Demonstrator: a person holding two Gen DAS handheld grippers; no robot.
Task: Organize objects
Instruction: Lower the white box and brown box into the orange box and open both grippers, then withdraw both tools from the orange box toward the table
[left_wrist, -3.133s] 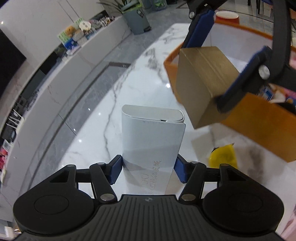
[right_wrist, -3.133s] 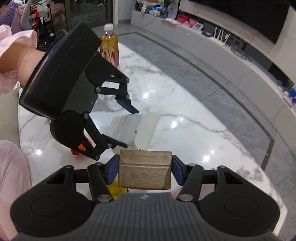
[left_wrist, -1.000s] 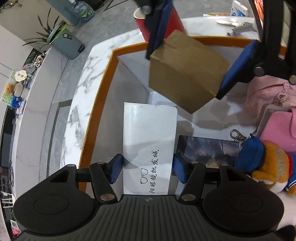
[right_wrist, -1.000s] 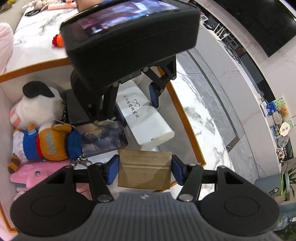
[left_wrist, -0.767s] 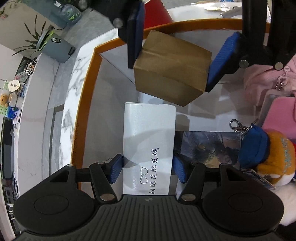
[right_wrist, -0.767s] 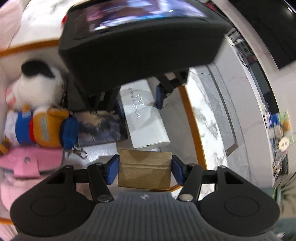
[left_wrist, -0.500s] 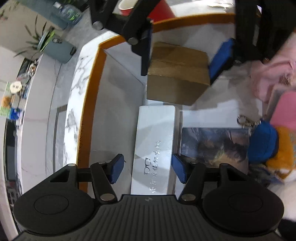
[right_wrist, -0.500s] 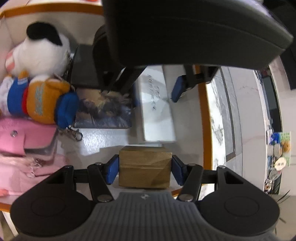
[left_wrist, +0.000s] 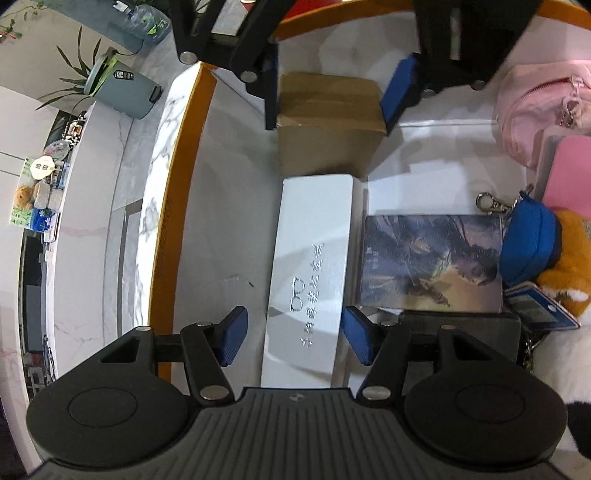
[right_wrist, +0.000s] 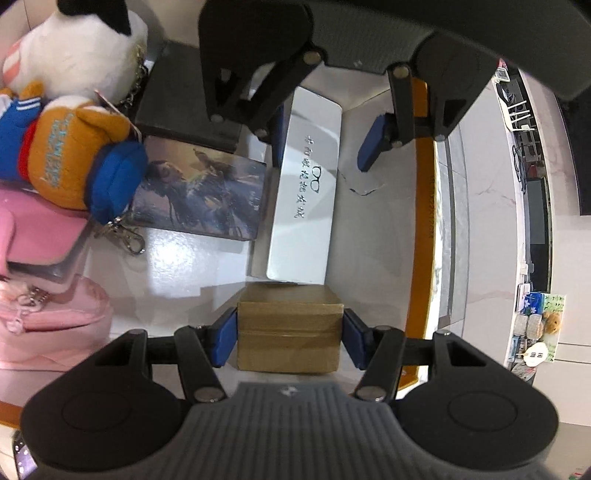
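A white glasses case (left_wrist: 312, 266) lies on the floor of the orange-rimmed box (left_wrist: 184, 155), next to a picture card (left_wrist: 432, 262). My left gripper (left_wrist: 293, 336) is open, its pads apart from the case on both sides. A brown cardboard box (right_wrist: 290, 328) rests on the box floor just beyond the case's far end, also seen in the left wrist view (left_wrist: 328, 122). My right gripper (right_wrist: 288, 339) straddles it, with its pads right at the box's sides. The case also shows in the right wrist view (right_wrist: 306, 192).
The orange-rimmed box also holds an orange and blue plush toy (right_wrist: 74, 155), a white plush (right_wrist: 81, 40), a pink pouch (right_wrist: 48, 310), a pink wallet (left_wrist: 569, 170) and a dark flat case (left_wrist: 458, 332). Its wall (right_wrist: 421, 221) runs close beside the glasses case.
My left gripper has opened and let the glasses case lie on the box floor. My right gripper has lowered the cardboard box down to the floor beside the case's end.
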